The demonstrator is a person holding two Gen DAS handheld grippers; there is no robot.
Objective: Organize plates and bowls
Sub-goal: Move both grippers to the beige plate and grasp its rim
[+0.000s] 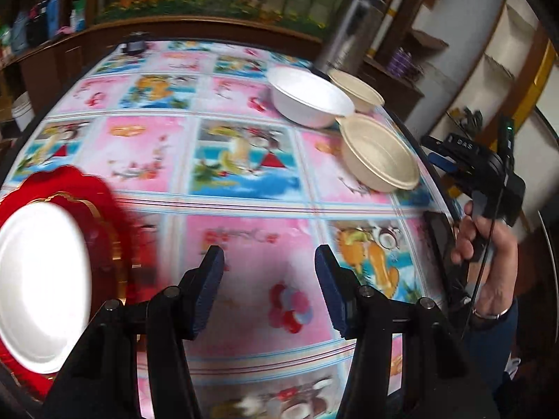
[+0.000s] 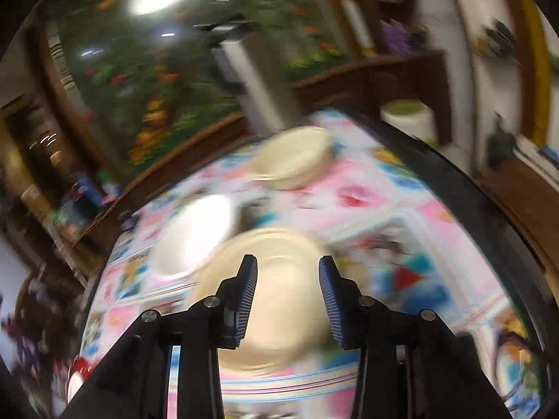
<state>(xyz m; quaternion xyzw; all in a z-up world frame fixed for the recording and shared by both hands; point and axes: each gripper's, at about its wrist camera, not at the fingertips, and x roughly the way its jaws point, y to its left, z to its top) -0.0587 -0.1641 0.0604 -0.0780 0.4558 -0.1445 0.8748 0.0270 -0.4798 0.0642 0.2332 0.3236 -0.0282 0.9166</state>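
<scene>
The left gripper (image 1: pixel 269 269) has its jaws apart over bare tablecloth (image 1: pixel 251 160), holding nothing. The right gripper (image 2: pixel 288 289) also has its jaws apart, with nothing between them; it points at the near cream bowl (image 2: pixel 276 296).

Three bowls sit at the table's far right corner: a white bowl (image 1: pixel 311 97), a cream bowl (image 1: pixel 379 155) near the edge, and a second cream bowl (image 1: pixel 356 90) behind. A white plate (image 1: pixel 42 279) rests on a red plate (image 1: pixel 101 206) at left.

Risks:
- Both views are smeared; a fast approach may knock the light bowl.
- The near bowl sits by the table edge; a push may slide it off.

white plate (image 1: pixel 38 279) on red-gold one (image 1: pixel 101 202) — pink/blue fruit-print tablecloth (image 1: pixel 251 174).
</scene>
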